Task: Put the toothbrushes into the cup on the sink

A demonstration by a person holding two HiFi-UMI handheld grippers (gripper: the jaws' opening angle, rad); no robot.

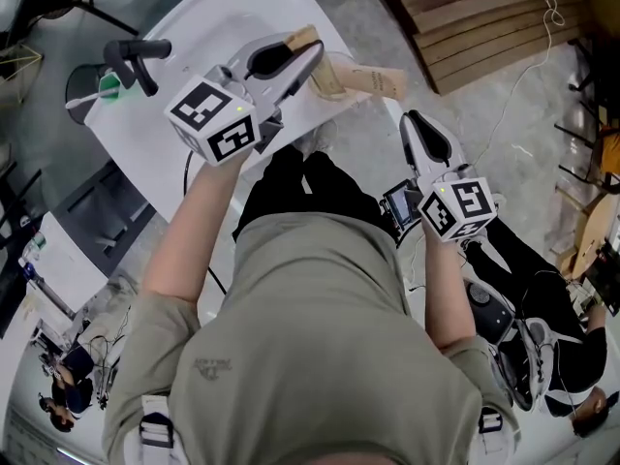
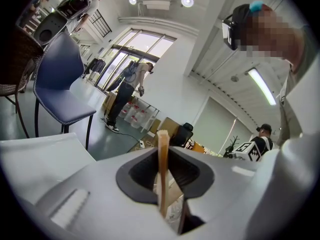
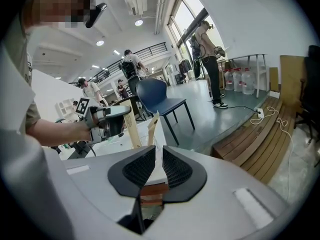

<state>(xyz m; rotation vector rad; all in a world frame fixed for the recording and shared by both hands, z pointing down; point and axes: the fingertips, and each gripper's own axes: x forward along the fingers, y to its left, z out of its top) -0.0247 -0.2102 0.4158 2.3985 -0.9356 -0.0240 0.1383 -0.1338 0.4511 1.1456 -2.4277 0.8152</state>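
Left gripper (image 2: 163,164): jaws clamped on a flat tan cardboard toothbrush pack (image 1: 358,77), held beside the white sink (image 1: 223,17). Right gripper (image 3: 154,159): clamped on a pale paper strip (image 3: 151,126). Dark round cup (image 1: 77,93) stands well apart. Judged step: unpacking. Next: free 1 brush, carry it to the cup.

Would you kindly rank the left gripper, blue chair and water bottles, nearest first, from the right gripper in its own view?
1. Left gripper, at left.
2. Blue chair, centre, farther back.
3. Water bottles, far right, by the wall.
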